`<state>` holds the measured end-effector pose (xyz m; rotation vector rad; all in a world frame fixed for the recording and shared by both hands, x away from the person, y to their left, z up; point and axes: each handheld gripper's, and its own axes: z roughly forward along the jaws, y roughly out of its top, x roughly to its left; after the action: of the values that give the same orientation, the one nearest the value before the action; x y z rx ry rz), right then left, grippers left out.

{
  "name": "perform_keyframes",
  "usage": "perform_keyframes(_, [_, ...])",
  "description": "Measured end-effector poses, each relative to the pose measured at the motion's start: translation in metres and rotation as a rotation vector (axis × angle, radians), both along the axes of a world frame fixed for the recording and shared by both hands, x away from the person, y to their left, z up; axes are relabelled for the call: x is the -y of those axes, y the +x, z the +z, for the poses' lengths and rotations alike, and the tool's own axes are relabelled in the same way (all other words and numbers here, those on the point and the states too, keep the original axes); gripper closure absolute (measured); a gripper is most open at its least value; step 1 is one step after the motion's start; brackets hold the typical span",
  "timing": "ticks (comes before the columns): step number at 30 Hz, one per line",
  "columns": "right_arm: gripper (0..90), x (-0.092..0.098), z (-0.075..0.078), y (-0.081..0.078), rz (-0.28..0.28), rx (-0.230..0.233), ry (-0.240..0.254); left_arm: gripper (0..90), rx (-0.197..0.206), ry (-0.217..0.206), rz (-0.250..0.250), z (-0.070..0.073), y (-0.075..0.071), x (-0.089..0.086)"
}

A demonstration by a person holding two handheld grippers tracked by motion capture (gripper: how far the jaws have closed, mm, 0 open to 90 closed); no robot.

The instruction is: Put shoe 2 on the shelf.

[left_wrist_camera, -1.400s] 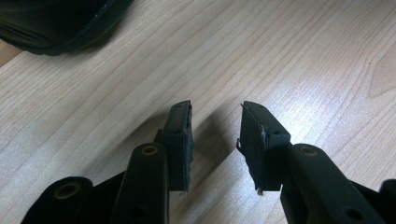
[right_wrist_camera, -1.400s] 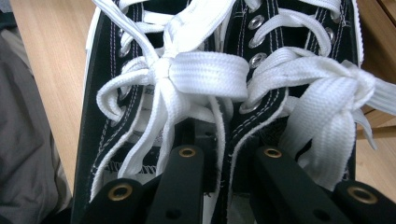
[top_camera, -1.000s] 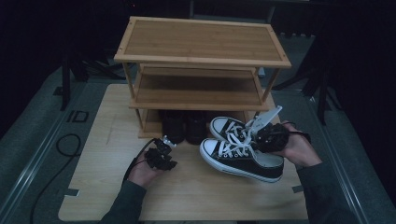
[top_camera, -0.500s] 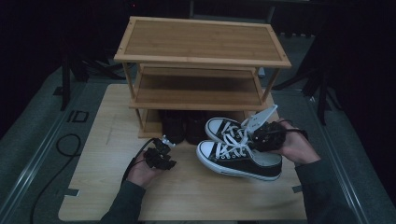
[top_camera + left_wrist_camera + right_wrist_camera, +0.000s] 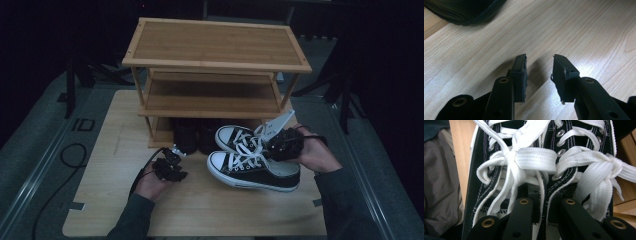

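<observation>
Two sneakers [image 5: 252, 162] sit before the rack [image 5: 215, 75], dark shoes [image 5: 195, 137] beneath.

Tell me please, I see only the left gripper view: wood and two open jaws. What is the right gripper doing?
Observer: The right gripper holds a pair of black sneakers. In the right gripper view its jaws pinch the two inner collars together.
Operator: Are the sneakers on the table or lifted?
Observer: I cannot tell for sure; in the high view they sit low over the table, in front of the wooden shoe rack.
Operator: Is the lowest shelf free?
Observer: Not fully. Dark shoes stand there at its left part.
Operator: And where is my left gripper?
Observer: The left gripper is low over the table, left of the sneakers, holding nothing.
</observation>
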<state>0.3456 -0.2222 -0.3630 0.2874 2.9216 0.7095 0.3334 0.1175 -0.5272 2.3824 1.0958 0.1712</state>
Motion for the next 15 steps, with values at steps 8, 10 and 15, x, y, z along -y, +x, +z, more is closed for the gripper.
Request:
perform_keyframes(8, [85.0, -0.006, 0.011, 0.000, 0.030, 0.008, 0.000, 64.2, 0.005, -0.012, 0.017, 0.002, 0.000, -0.004])
perform_keyframes(10, [85.0, -0.008, 0.015, 0.000, 0.036, 0.010, 0.007, 64.2, 0.006, -0.007, 0.016, 0.002, 0.000, -0.005])
perform_keyframes(15, [84.9, -0.009, 0.024, 0.000, 0.048, 0.020, 0.045, 64.2, 0.011, -0.010, 0.022, 0.004, 0.000, -0.009])
